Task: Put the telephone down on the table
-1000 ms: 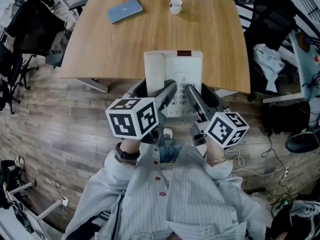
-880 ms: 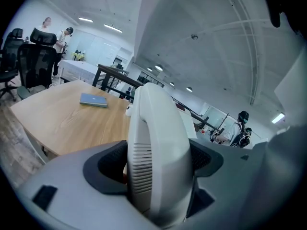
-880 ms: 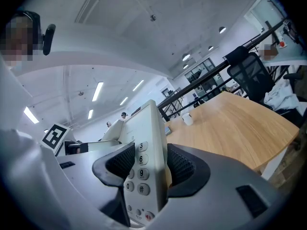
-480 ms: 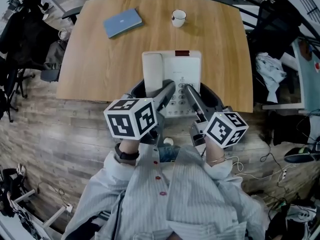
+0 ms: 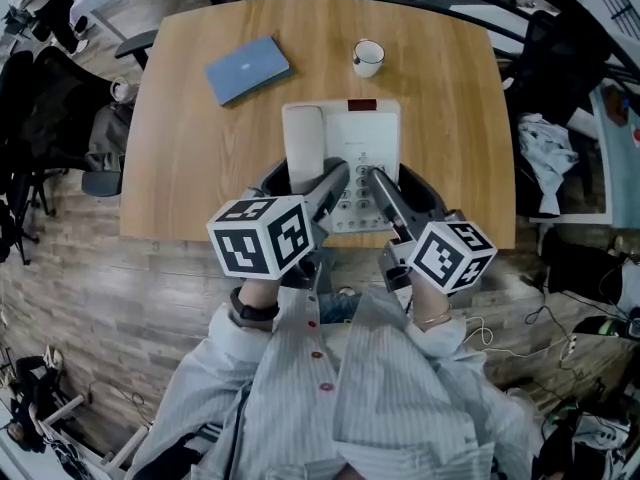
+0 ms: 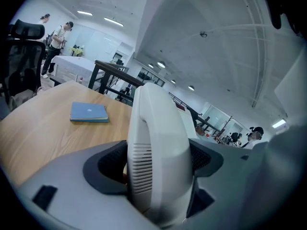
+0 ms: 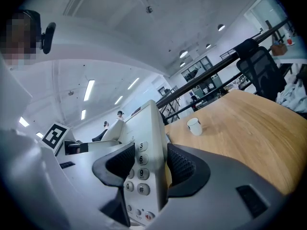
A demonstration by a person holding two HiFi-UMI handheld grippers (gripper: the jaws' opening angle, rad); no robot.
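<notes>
Telephone (image 5: pixel 350 133) tight within left and right jaws

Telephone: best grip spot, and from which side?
Take the telephone from its near edge, as now: left gripper across the handset, right gripper across the keypad side. It is wide and flat, so two edge pinches should keep it level.

The white push-button telephone (image 5: pixel 345 143), carried between the left gripper (image 5: pixel 333 180) and the right gripper (image 5: pixel 377 180), has moved forward over the light wooden table (image 5: pixel 190 158). A second ago its near end overhung the table's near edge. Now all of it lies inside that edge, which has drawn back to the grippers' marker cubes. The blue book (image 5: pixel 247 68) toward the far left corner and the white mug (image 5: pixel 368 57) by the far edge are closer to the telephone's far end than before.
</notes>
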